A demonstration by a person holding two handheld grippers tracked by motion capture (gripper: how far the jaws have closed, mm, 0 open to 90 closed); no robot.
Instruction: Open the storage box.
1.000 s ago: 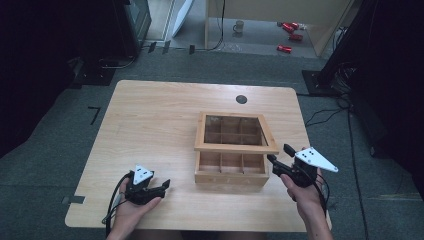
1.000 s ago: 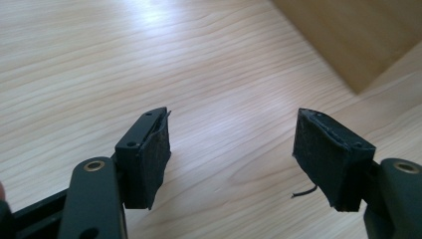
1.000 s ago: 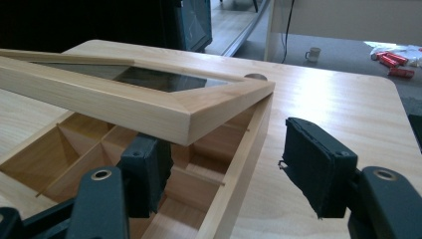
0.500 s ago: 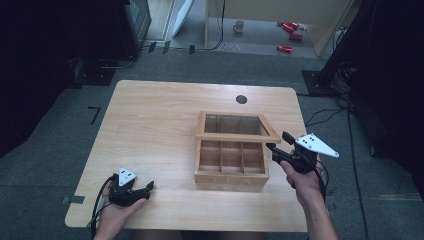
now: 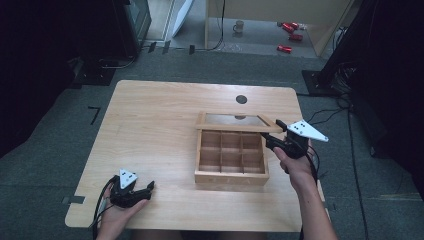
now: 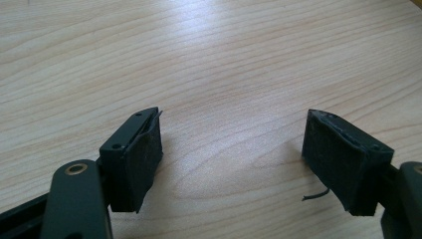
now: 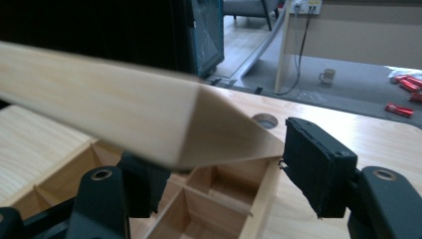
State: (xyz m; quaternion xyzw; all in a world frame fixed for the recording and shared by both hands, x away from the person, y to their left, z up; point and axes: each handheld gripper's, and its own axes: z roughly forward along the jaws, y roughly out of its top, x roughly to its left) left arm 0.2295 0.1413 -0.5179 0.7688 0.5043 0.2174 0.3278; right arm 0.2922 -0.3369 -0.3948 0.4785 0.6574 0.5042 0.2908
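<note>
1. One wooden box [image 5: 231, 159] is seen on the right half of the table [image 5: 150, 130]. Small square rooms are seen inside it, and they look empty. Its lid [image 5: 235, 121], a wooden frame with a clear pane, is lifted at the front and is tilted up.

2. The right gripper [image 5: 274, 137] is placed at the right front corner of the lid. In the right gripper view, the lid corner [image 7: 199, 124] is seen between the two jaws, which are set wide apart. One pad [image 7: 313, 169] is not touching the wood, so the lid is likely propped from below, not pinched. It cannot be told for sure.

3. The lid could slip off and bang shut if the right gripper is tipped or pulled away too fast.

4. The clear pane could be cracked if the lid is dropped hard or flung too far back.

5. The whole box could be pushed or lifted if the lid is shoved sideways, because nothing is holding the box down.

6. The left gripper [image 5: 142, 192] is resting near the front left edge of the table, well apart from the box. Its jaws are wide open and nothing is held, so no help is given there.
</note>
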